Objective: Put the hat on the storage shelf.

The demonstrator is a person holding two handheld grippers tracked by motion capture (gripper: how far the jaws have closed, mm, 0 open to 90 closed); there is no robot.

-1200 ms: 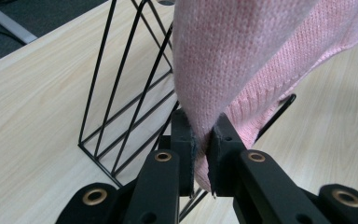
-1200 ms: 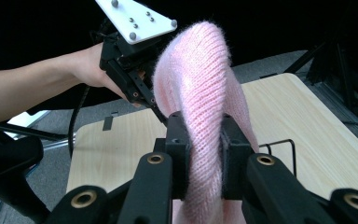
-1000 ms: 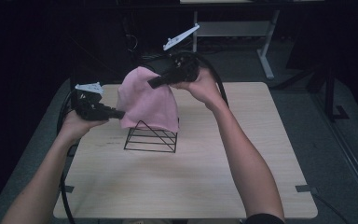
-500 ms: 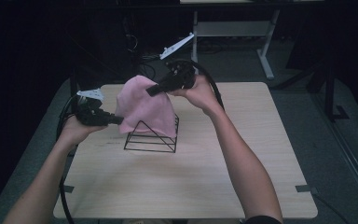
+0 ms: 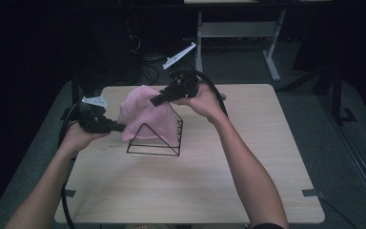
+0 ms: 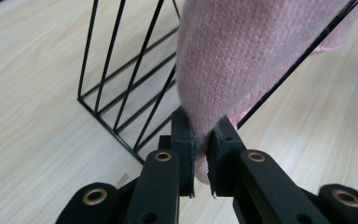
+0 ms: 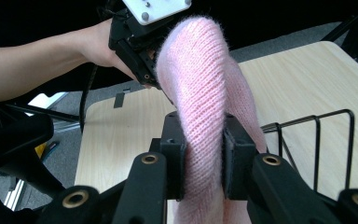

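i hold the pink cloth (image 5: 145, 112) with both tools now; my left gripper (image 5: 116, 127) is clamped on the low left edge of the cloth, and in the left gripper view the jaws pinch a fold of it (image 6: 223, 70) tight; my right gripper (image 5: 153, 101) is clamped on the top of the cloth, and in the right gripper view the knit (image 7: 205, 98) runs up between the two jaws.

the cloth hangs over the black wire rack (image 5: 155, 143), which stands on the wooden table (image 5: 248, 181) a bit left of the middle; the cloth covers the top and the far side of the rack; the near triangle of wire is bare.

what changed: a second ago my right gripper was higher and farther right, above the rack; now it has come down and toward the left, close to the peak of the cloth; my left gripper has dropped a little too, and the cloth looks more bunched between the two.

i think this means the cloth is being laid down over the rack, or pulled snug on it; the next thing is to ease it lower so it sits even, then let go; i cannot tell if it is caught on a wire.
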